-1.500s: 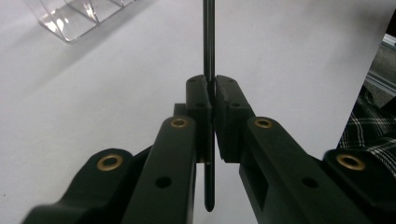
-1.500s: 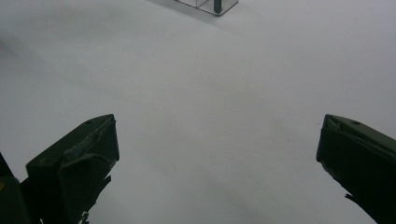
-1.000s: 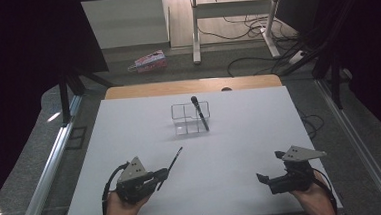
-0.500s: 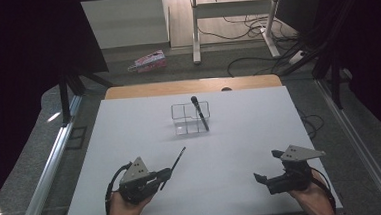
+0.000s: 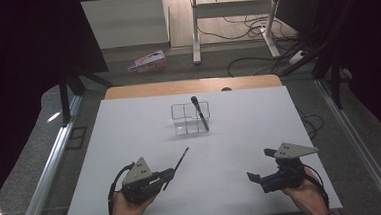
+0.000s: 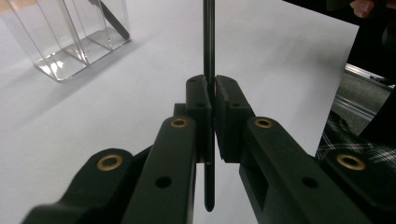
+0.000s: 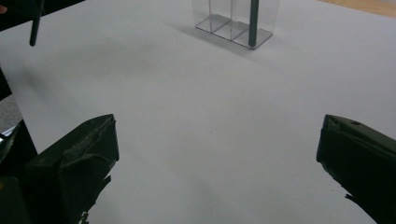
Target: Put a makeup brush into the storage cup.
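Your left gripper (image 5: 166, 176) is pinching a thin dark pen (image 5: 180, 159) near the front-left of the white worktop (image 5: 240, 134). In the left gripper view the jaws are pressing together on the pen's shaft (image 6: 208, 42), with a short end hanging below them and the long end running forward. That grip near one end is leaving most of the length free, which would suit lowering it tip-first into something narrow.

The clear divided holder (image 5: 191, 118) is standing well apart from both grippers, toward the far middle of the worktop. A second dark pen (image 5: 199, 113) is already leaning in its right-hand compartment, top tilted toward the far side. The other compartments are looking empty, so one of them is probably where your pen is heading.

Your right gripper (image 5: 262, 170) is hovering low at the front-right with its jaws spread wide and nothing between them, likely parked clear of the path.
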A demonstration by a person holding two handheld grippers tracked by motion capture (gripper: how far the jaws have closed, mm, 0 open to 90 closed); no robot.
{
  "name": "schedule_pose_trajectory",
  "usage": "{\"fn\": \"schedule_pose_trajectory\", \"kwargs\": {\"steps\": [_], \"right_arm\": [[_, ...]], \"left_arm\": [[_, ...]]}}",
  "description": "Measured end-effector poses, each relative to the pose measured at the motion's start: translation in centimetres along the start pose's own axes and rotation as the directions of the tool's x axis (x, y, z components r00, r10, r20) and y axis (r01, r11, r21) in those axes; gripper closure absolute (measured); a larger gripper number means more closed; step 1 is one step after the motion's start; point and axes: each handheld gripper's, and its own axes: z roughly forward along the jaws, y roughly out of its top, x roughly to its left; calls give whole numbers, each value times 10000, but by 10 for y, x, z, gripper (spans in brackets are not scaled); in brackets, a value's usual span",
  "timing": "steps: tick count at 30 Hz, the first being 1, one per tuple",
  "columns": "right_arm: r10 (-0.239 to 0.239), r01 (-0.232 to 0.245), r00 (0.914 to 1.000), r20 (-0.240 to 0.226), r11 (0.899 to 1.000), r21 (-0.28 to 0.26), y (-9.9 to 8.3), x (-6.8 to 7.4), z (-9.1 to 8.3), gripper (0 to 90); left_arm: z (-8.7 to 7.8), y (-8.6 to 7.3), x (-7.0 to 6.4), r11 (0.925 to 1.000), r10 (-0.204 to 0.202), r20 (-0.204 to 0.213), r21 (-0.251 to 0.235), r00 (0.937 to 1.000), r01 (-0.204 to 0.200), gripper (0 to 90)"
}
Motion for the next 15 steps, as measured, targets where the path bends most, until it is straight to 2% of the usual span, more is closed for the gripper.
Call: {"fn": "schedule_pose_trajectory", "kwargs": {"steps": [9,15], "right_arm": [[5,-10,9995,-318,9999,-165,7,4,7,0],[198,-207,9989,-433,9996,-212,12,5,12,0]], "left_arm": [[4,1,-3,10000,39,104,13,9999,-39,858],[6,2,-3,10000,14,103,-32,9999,-14,857]]}}
